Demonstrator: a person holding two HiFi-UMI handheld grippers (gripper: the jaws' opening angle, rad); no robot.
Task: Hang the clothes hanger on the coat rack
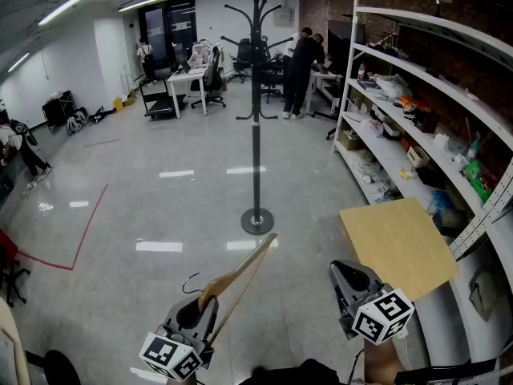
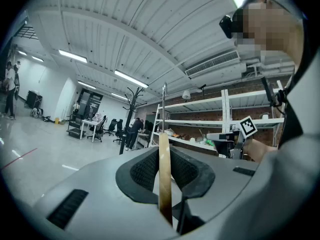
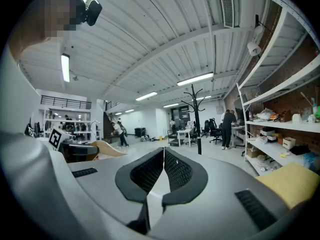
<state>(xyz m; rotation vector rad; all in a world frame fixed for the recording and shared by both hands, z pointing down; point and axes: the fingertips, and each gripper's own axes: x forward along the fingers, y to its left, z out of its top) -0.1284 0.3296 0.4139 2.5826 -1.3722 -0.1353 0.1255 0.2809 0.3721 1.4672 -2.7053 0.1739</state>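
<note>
Left tongs (image 2: 164, 155) pinch a flat wooden hanger (image 2: 165, 186).

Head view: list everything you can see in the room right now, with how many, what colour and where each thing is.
coat rack: one, black, standing mid-room
clothes hanger: one, light wood with a dark metal hook, clamped in the left gripper
board: one, pale wood, lower right beside the shelving
shelving: one unit, white, along the right side, cluttered with small items
desks and office chairs: several, white and dark, far end
people: a few, mostly dark clothes, far end and left edge
floor tape: one line, red, left
left gripper: one, grey, bottom left, shut on the hanger
right gripper: one, grey, bottom right, jaws together, empty
</note>
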